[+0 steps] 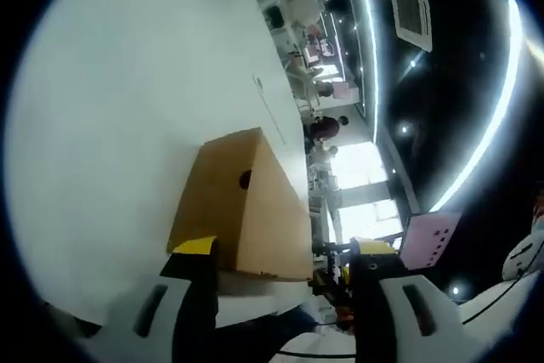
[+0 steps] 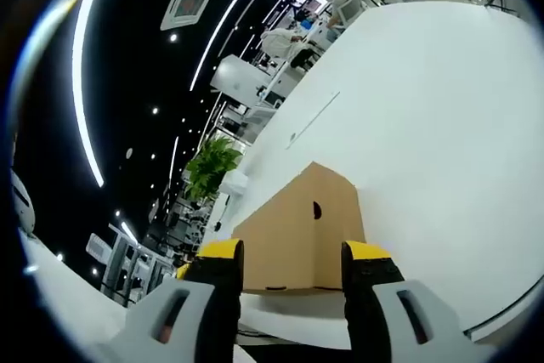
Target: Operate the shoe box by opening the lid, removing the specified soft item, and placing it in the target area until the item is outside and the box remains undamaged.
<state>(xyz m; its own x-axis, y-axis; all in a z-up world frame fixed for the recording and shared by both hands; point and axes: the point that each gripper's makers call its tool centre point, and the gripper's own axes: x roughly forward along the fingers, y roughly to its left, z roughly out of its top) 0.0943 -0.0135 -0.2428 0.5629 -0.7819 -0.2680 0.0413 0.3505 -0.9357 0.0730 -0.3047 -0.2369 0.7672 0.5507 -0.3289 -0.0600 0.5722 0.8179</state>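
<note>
The shoe box sits shut on the white worktop, straight ahead of both my tongs. My right tongs stand wide, empty, framing its holed end; my left tongs gape too, nearer one corner. Its long axis runs away from me.

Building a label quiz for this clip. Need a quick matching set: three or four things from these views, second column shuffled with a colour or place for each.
Things:
1. shoe box
2. table
3. potted plant
4. right gripper jaw tips

Matches:
a. white
b. yellow
c. brown cardboard, lid closed, small round hole in the side
d. green leaves, past the table's far edge

Pairs: 1-c, 2-a, 3-d, 4-b
</note>
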